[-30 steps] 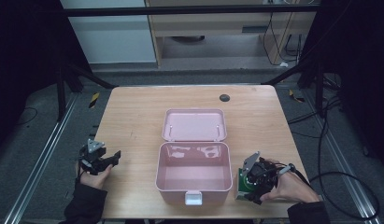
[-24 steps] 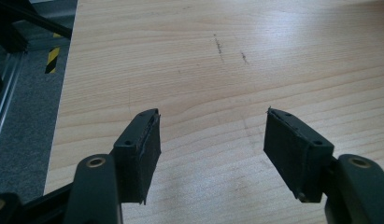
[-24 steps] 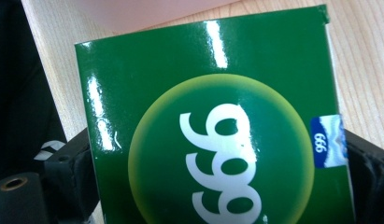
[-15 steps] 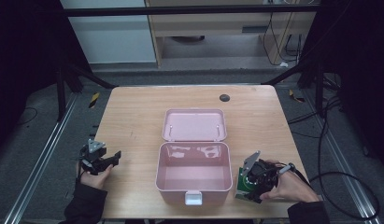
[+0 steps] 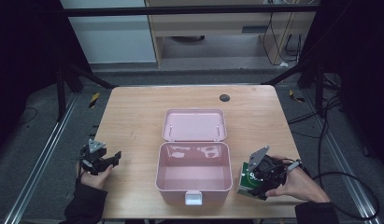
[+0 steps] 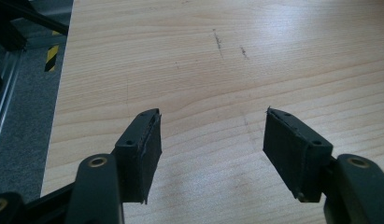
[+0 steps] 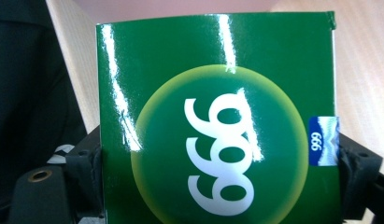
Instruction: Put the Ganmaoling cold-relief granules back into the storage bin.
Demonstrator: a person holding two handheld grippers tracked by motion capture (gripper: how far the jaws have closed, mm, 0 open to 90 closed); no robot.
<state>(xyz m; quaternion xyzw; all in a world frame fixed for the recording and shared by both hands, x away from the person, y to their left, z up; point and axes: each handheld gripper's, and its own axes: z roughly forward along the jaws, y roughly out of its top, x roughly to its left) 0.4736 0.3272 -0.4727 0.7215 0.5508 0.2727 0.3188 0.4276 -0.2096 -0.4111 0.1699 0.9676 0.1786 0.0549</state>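
Right hand-held gripper (image 5: 253, 183) is clamped on a green carton (image 7: 217, 121) printed "999", one jaw on each side, at 3 o'clock of the open pink box (image 5: 193, 175), just beside its wall. Left hand-held gripper (image 6: 213, 154) has jaws apart over bare counter (image 5: 133, 121), at the box's 9 o'clock, well apart.

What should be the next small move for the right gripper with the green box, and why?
Probably lift the green box slightly and carry it left, over the open pink case. The right gripper is shut on it beside the case's right wall, the case looks empty, and the left gripper waits open over bare table.
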